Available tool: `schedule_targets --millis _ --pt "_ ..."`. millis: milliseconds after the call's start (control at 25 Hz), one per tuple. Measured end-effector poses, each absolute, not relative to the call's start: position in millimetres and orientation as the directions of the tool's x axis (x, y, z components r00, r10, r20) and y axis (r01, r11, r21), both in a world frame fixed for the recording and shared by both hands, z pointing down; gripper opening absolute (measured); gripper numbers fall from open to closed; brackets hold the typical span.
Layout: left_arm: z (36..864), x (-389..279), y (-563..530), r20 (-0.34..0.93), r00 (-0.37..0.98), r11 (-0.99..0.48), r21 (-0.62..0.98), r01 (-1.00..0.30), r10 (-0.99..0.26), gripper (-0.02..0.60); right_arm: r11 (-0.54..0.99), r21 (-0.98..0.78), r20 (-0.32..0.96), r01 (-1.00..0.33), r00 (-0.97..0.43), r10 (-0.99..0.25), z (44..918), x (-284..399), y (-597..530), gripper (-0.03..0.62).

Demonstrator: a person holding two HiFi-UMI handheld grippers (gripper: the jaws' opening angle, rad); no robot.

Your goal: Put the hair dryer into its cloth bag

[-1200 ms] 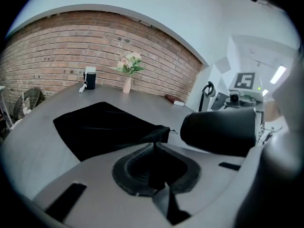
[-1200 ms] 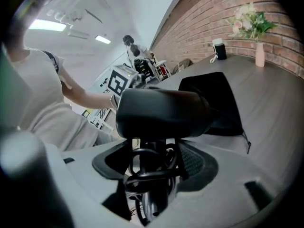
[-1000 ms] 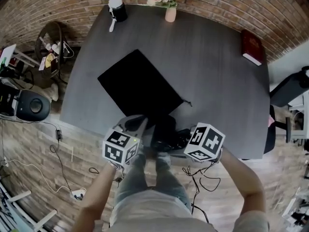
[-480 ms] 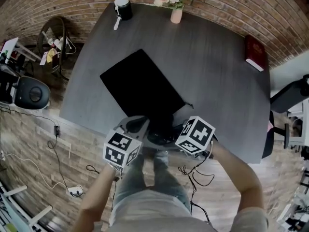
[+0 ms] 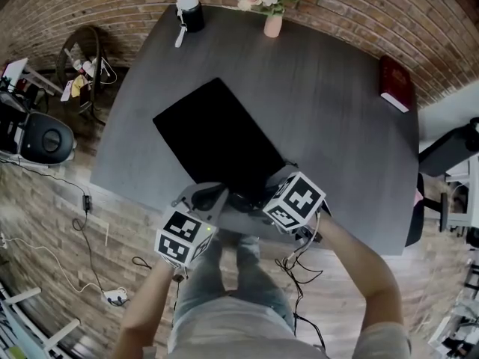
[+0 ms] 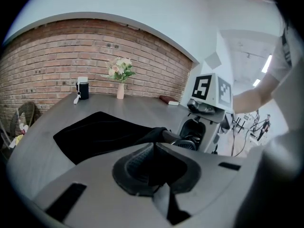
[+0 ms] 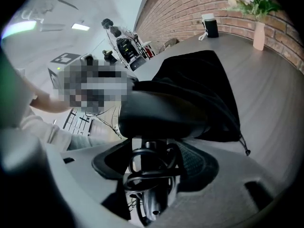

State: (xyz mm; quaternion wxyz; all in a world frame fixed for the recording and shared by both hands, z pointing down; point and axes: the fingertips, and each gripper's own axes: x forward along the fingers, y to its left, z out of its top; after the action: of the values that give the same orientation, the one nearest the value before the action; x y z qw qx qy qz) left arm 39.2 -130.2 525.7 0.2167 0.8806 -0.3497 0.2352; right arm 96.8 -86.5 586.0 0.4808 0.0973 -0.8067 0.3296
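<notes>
Your left claw (image 6: 153, 148) is closed tight, with a fold of black fabric from the cloth bag (image 6: 97, 132) pinched between its 2 pads at the bag's near edge. Just ahead and to the right of that claw the fabric rises in a hump. Your right claw (image 7: 152, 148) sits right beside it, so the 2 claws are close together at the near edge of the table (image 5: 337, 133).

The right claw is clamped on the hair dryer (image 7: 164, 115). Its jaws grip the handle, where the coiled cord (image 7: 148, 174) is wrapped, and the dryer's black barrel lies crosswise just above and ahead of the jaw tips. The barrel meets the bag's opening directly ahead of the right claw. Whether its front end is already inside the fabric cannot be told from these views.

The bag's drawstring (image 7: 243, 145) trails off the corner to the right of that claw. Beyond both claws the bag lies flat on the table, stretching away toward the far left. Well past it, at the far edge, stand a dark canister with a white lid (image 5: 188, 11) and a pink vase of flowers (image 5: 273, 22). Far off to the right of the right claw lies a red book (image 5: 394, 79).
</notes>
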Motion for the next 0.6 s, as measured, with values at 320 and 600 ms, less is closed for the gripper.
schedule_targets --millis 320,600 --pt "520.0 40.5 -128.7 0.559 0.652 -0.691 0.183 -0.699 -0.512 0.014 0.774 -0.336 0.894 -0.537 -0.441 0.083 594.4 91.6 -105.8 0.29" --pt "514.9 41.7 -129.9 0.539 0.674 -0.711 0.182 -0.679 -0.506 0.014 0.751 -0.314 0.893 -0.581 -0.448 0.027 594.3 81.6 -121.6 0.293"
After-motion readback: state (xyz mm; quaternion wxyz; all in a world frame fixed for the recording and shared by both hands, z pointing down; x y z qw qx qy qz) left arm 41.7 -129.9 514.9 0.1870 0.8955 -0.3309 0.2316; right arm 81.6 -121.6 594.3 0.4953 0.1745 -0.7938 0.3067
